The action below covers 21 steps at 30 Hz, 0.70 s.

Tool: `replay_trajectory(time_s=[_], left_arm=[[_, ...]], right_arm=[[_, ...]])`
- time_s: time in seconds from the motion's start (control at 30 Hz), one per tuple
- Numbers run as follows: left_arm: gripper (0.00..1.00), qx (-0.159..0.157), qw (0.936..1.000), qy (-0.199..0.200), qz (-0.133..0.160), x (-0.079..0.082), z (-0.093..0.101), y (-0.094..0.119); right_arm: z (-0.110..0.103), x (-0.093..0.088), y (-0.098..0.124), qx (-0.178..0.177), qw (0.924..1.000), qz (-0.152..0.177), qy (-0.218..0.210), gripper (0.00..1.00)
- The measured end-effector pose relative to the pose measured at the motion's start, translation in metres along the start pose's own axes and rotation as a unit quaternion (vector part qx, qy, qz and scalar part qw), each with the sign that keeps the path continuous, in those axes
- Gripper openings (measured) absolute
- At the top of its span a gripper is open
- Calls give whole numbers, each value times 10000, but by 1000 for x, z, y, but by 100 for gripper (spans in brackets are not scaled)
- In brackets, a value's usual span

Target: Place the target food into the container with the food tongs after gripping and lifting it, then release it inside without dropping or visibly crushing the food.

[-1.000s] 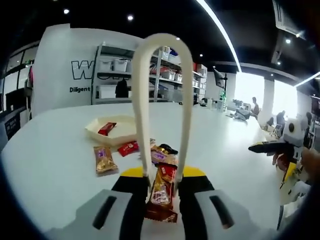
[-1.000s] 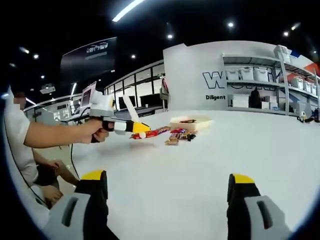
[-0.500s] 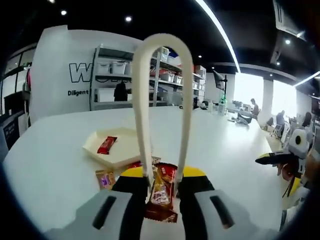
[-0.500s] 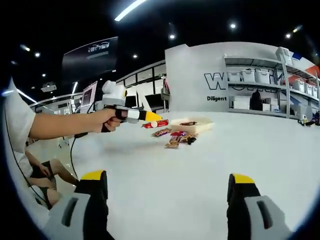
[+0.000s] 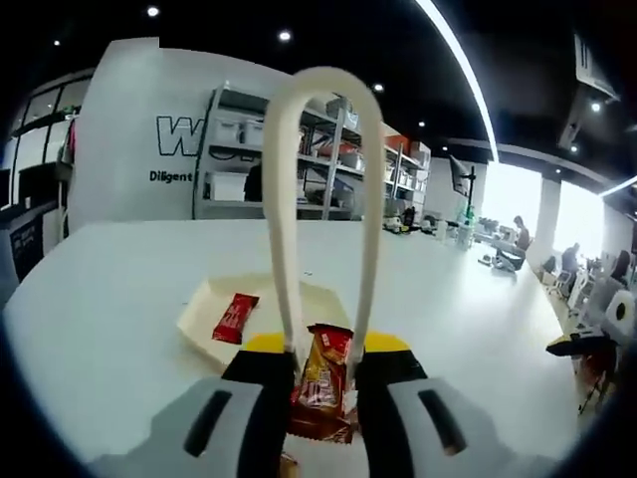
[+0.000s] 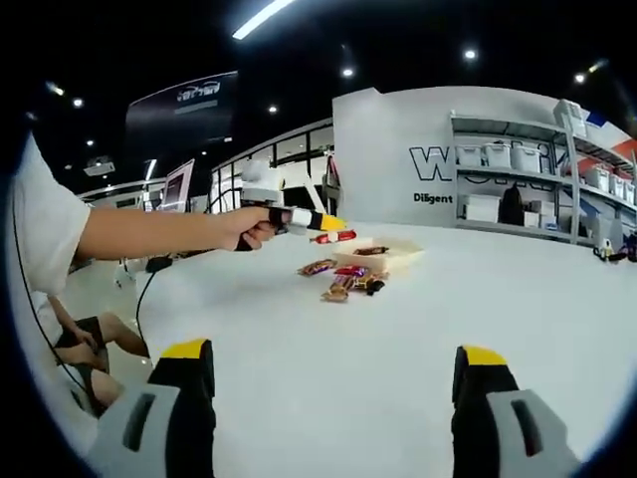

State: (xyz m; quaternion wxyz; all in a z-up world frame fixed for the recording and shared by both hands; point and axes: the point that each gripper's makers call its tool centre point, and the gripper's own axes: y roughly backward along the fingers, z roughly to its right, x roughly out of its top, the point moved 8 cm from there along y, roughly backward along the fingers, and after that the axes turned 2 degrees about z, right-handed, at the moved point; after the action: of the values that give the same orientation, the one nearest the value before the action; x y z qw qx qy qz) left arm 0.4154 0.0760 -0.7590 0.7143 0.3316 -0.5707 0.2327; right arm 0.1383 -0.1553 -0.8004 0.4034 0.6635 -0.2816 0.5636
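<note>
On the white bench (image 6: 398,339) we see loose snack packets (image 6: 343,279) near the tray (image 5: 204,321). The tray holds one red packet (image 5: 231,318). Our left tool (image 5: 323,370) clamps white tongs (image 5: 320,199), which grip a brown snack bar (image 5: 320,383) above the tray's near edge. Our right tool (image 6: 328,388) stands apart, well back. A hand (image 6: 249,227) holds the left tool level.

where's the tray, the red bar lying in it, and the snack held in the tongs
tray (image 5: 195,317), left gripper view, on its bare near-left rim.
red bar (image 5: 231,318), left gripper view, on the middle of its wrapper.
snack in the tongs (image 5: 320,373), left gripper view, on the wrapper's front between the tong arms.
</note>
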Motion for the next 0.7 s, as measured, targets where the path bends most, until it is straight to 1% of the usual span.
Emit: replay_trajectory(time_s=[0.03,0.1,0.17,0.27,0.43,0.47,0.5,0.53,0.63,0.7], left_arm=[[22,39,10000,-14,-62,1,-5,-7],[22,65,9999,53,-108,2,-11,-15],[22,69,9999,114,-103,3,-11,-19],[22,93,9997,-64,-198,1,-9,-28],[23,148,9993,79,-324,-7,-16,-39],[23,192,9992,10,-348,-9,-17,-42],[23,225,9987,-105,-455,-12,-20,-45],[23,235,9985,-128,-473,-13,-21,-46],[23,258,9982,-140,-521,-11,-25,-53],[23,216,9977,-166,-615,-9,-27,-58]], right_arm=[[0,0,-1,-2,10000,-1,9,99],[1,1,-2,0,10000,10,3,99],[2,1,-4,-3,10000,16,1,99],[2,1,-7,38,10000,-3,24,99],[4,0,-9,40,10000,-63,65,99],[6,0,-9,-1,9999,-89,98,99],[8,0,-9,-54,9999,-97,132,99],[8,1,-8,-74,9998,-77,140,99],[11,4,-5,-118,9999,-13,108,99],[12,3,-5,-163,9998,-7,88,99]])
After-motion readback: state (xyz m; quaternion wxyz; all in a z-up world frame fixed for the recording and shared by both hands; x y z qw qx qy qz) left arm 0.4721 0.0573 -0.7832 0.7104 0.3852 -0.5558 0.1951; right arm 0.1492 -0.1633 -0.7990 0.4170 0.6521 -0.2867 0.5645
